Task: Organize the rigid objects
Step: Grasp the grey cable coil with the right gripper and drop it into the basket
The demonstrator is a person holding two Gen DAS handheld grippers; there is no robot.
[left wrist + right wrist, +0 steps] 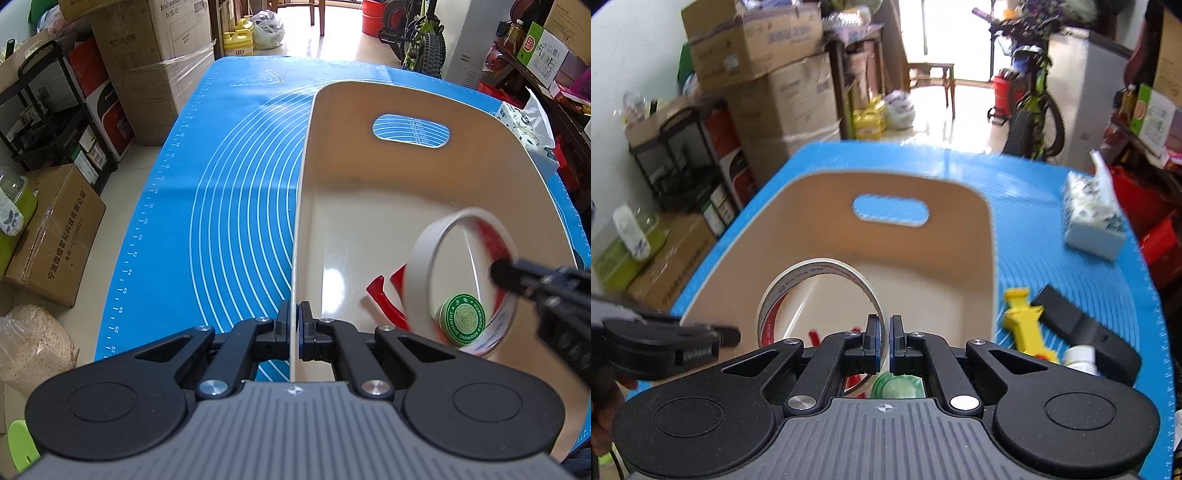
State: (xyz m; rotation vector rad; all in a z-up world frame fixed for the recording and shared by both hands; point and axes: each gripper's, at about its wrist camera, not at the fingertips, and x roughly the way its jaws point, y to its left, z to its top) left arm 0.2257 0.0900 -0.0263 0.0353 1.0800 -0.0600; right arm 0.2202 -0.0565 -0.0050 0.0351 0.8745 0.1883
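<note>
Right claw (pixel 884 341) is pinched shut on the rim of a tape roll (pixel 820 291), holding the ring upright over the near end of the beige bin (pixel 991 236). Left claw (pixel 298 332) is closed on the bin's left wall, steadying it on the blue mat (pixel 229 206) that covers the desk. Inside the bin, below the roll, lie a green ointment tin (pixel 466 319) and a red plastic piece (pixel 384 302). From the right wrist view, a yellow toy (pixel 1027 321), a black wedge-shaped object (pixel 1082 328) and a white bottle (pixel 1080 356) wait on the mat at about 3 o'clock of the bin, with a tissue pack (pixel 1091 218) farther off at 1 o'clock.

The step in hand looks like dropping the tape into the bin. Next, the right claw should open to let it fall beside the tin, then swing toward 3 o'clock for the yellow toy.
</note>
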